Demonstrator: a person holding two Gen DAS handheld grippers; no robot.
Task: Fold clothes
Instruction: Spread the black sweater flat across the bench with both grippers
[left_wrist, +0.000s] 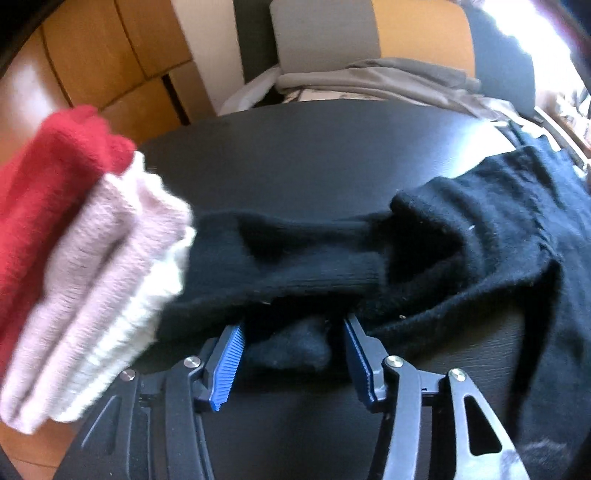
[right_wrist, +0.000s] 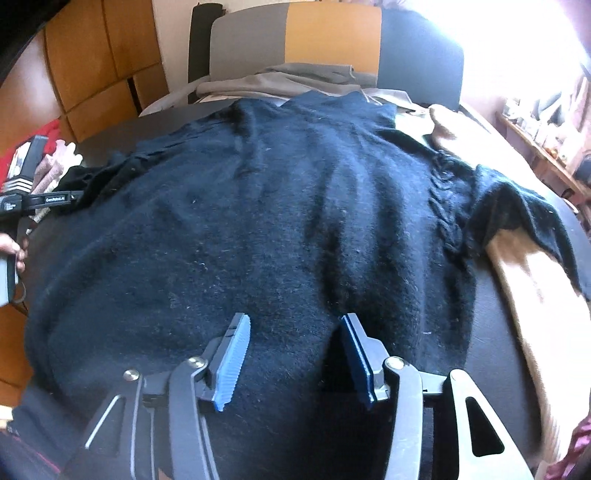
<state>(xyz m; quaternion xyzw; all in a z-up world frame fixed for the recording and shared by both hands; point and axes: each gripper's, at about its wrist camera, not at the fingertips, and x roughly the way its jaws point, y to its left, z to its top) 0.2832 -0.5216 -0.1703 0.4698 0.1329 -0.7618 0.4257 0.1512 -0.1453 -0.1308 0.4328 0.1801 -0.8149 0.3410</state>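
On the dark round table (right_wrist: 110, 140), a black knit sweater (right_wrist: 280, 206) lies spread nearly flat, collar at the far edge, hem toward me, one short sleeve (right_wrist: 517, 206) trailing off to the right over a beige cloth (right_wrist: 535, 295). My right gripper (right_wrist: 291, 354) hangs over the near hem with its blue-padded fingers set wide and nothing between them. At the sweater's left side, my left gripper (left_wrist: 291, 354) is also spread wide, a bunched black sleeve (left_wrist: 295, 251) rumpled just ahead of and partly between the fingers; I judge it is not pinched.

Just to the left of that sleeve stands a stack of folded knits (left_wrist: 85, 258), red on the far side, then pink, then cream. Beyond the table sit a grey-and-orange chair (right_wrist: 295, 44) and a heap of grey garments (right_wrist: 280, 79).

Risks as I see them: the fuzzy knit is thick and slack, so a shallow pinch could take only the top layer and drag the body crooked. The left sleeve is already bunched, and folding it as it lies would trap the wrinkle. A wide sweep of the left gripper could knock the stack. The right sleeve overhangs the cloth and may pull that cloth along.
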